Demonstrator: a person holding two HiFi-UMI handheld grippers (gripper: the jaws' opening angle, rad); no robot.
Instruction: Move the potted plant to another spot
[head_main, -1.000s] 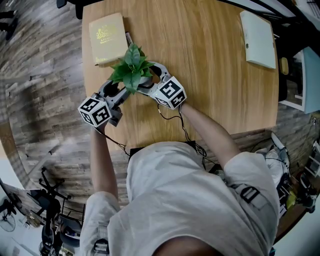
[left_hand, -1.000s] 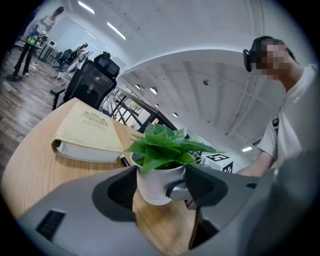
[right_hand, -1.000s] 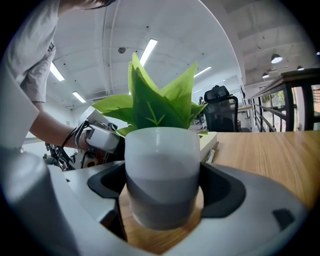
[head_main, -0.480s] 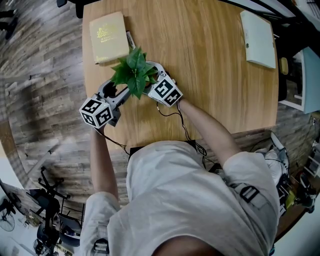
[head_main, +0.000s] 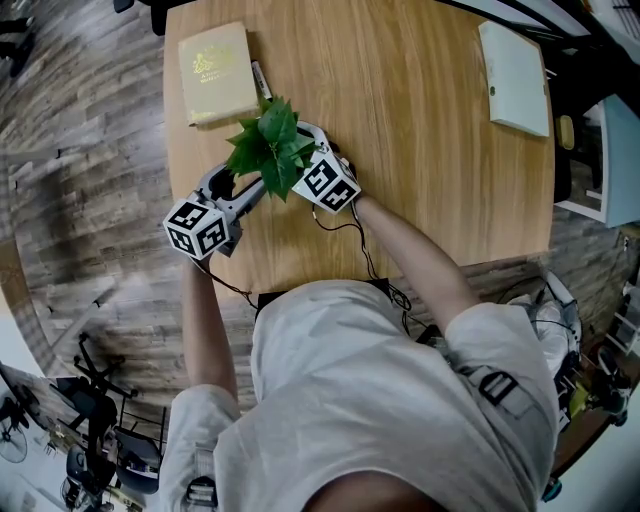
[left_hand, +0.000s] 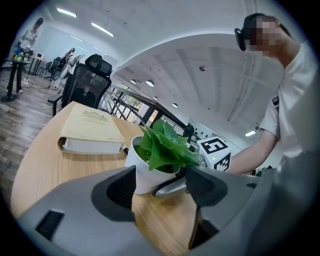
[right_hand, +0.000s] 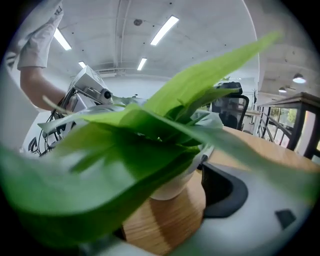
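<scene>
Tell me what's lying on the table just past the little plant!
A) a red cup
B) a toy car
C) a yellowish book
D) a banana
C: a closed yellowish book lies flat on the wooden table just beyond the potted plant. The left gripper view shows it right behind the white pot too.

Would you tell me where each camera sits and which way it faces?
Head view: on the person's head, facing steeply down at table, plant, left gripper, right gripper; torso and arms show.
Left gripper view: on the left gripper, facing the plant and book; right gripper and arm show.
Right gripper view: on the right gripper, close on the plant; left gripper and arm show.
All three share the plant.
</scene>
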